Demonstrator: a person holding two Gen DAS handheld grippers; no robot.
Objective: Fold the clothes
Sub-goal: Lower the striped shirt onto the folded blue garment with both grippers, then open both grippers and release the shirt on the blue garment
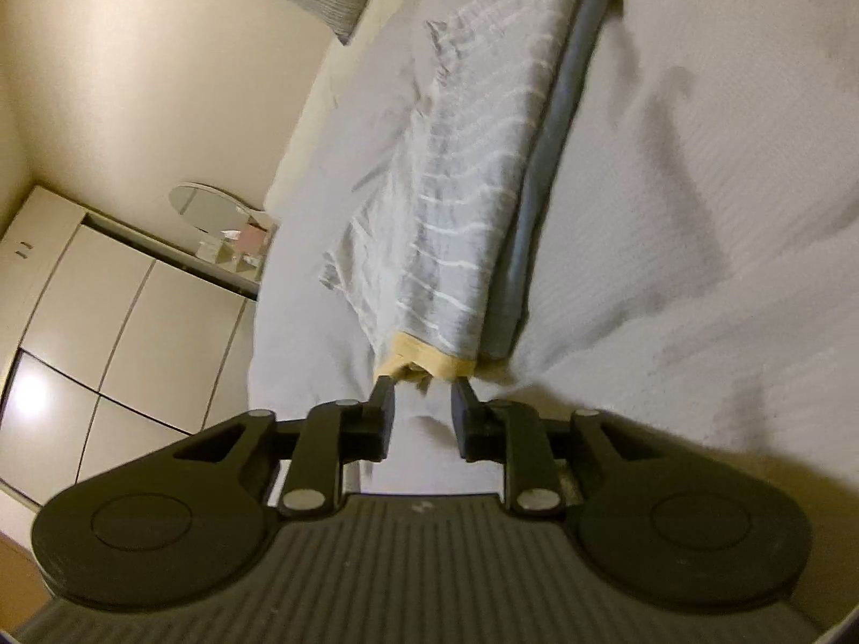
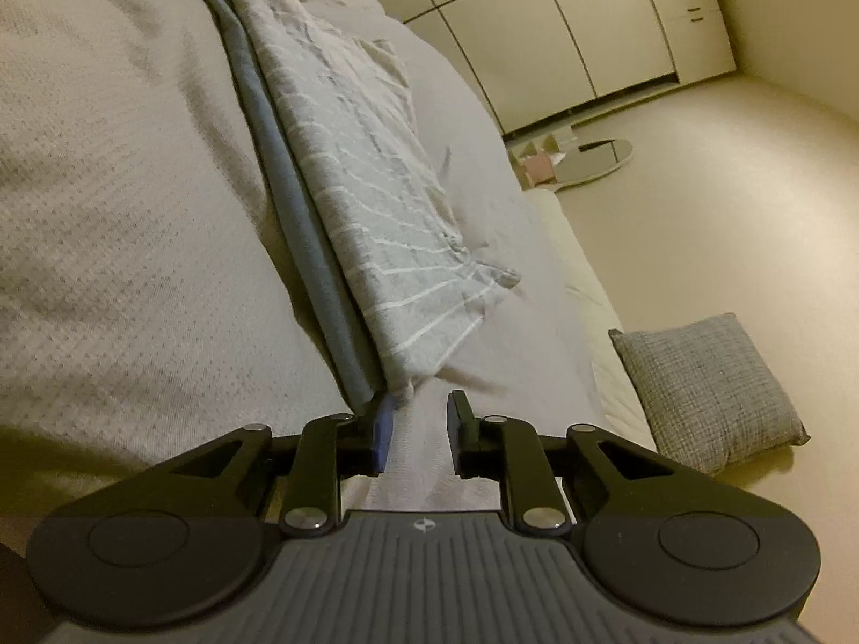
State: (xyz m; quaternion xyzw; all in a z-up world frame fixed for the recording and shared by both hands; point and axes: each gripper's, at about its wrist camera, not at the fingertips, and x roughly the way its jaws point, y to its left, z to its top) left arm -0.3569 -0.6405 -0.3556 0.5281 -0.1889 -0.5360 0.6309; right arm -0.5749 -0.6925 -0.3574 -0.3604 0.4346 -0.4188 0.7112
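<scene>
Fingers of both claws stand apart, clamped on nothing. Left claw [image 1: 422,408] sits at the shirt's [image 1: 461,204] yellow hem [image 1: 429,365], right claw [image 2: 419,426] at its opposite end. Shirt lies folded lengthwise on the bed [image 1: 671,214], long axis running straight from claw to claw, blue fold [image 2: 290,161] alongside.

left wrist: low, close, facing along striped garment [image 1: 456,204] | right wrist: opposite end, same garment

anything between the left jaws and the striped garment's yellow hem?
Nothing. In the left wrist view only bare bedsheet shows between the open left gripper and the yellow hem.
</scene>
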